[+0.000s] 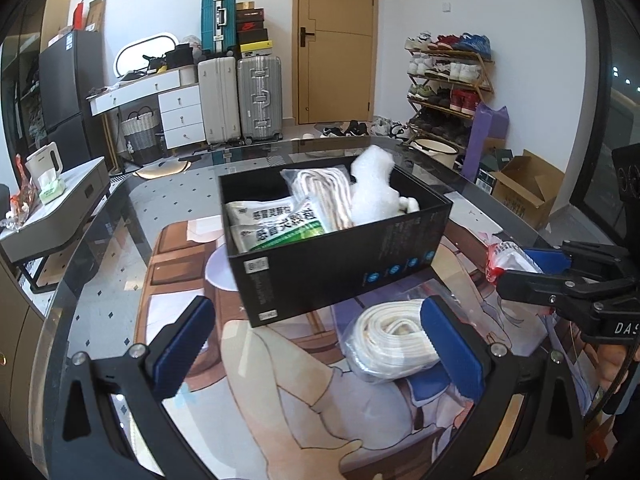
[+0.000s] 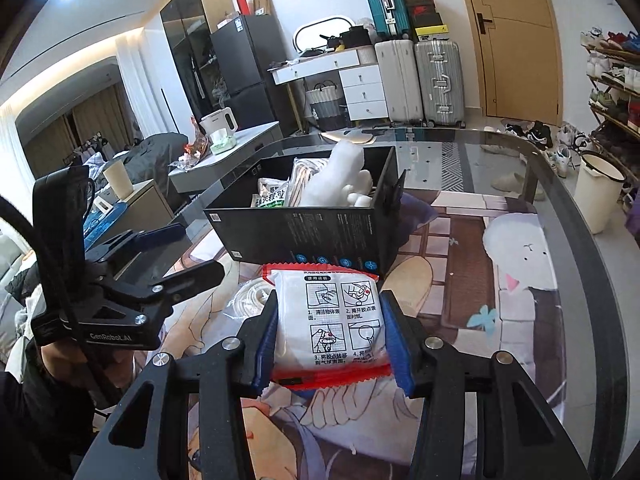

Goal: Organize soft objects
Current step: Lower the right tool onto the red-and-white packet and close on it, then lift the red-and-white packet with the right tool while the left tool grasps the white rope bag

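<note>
A black box (image 1: 340, 264) stands on the glass table (image 1: 100, 280) and holds green-white sachets (image 1: 276, 224), a bagged white cord (image 1: 320, 192) and white bubble wrap (image 1: 376, 184). It also shows in the right wrist view (image 2: 316, 228). My left gripper (image 1: 316, 344) is open and empty, just short of a bagged white cord coil (image 1: 388, 340) lying in front of the box. My right gripper (image 2: 330, 336) is shut on a white packet with red edges (image 2: 332, 320), held in front of the box; it shows at the right in the left wrist view (image 1: 508, 260).
A printed mat (image 2: 480, 280) covers the table under the glass. Suitcases (image 1: 240, 96), a white desk (image 1: 160, 92), a shoe rack (image 1: 448, 80) and a cardboard box (image 1: 524, 188) stand beyond the table. A side table (image 1: 56, 208) with a kettle is at left.
</note>
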Action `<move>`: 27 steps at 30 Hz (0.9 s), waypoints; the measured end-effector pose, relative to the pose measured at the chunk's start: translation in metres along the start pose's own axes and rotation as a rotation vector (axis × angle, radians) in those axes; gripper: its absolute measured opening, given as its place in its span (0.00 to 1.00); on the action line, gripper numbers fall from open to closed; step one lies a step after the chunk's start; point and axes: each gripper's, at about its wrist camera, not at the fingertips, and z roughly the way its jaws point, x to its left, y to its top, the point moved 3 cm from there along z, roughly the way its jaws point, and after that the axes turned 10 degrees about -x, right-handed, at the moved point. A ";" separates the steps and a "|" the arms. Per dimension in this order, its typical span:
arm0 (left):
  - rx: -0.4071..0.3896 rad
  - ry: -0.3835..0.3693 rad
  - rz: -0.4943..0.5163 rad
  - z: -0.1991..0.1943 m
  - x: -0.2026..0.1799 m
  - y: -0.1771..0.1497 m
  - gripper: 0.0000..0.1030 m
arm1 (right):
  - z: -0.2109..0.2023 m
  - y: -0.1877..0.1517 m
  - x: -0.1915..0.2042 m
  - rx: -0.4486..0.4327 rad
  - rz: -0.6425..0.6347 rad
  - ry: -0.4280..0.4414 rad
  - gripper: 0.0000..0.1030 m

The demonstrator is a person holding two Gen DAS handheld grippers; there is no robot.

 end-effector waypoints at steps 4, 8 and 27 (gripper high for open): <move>0.010 -0.006 0.009 0.003 -0.005 0.000 1.00 | -0.004 -0.003 -0.005 -0.006 0.011 -0.010 0.46; 0.028 -0.020 0.000 0.007 -0.008 0.000 1.00 | -0.006 -0.004 -0.009 -0.010 0.018 -0.019 0.46; 0.151 -0.179 0.068 0.029 -0.043 -0.010 1.00 | -0.013 -0.003 -0.019 -0.022 0.047 -0.038 0.46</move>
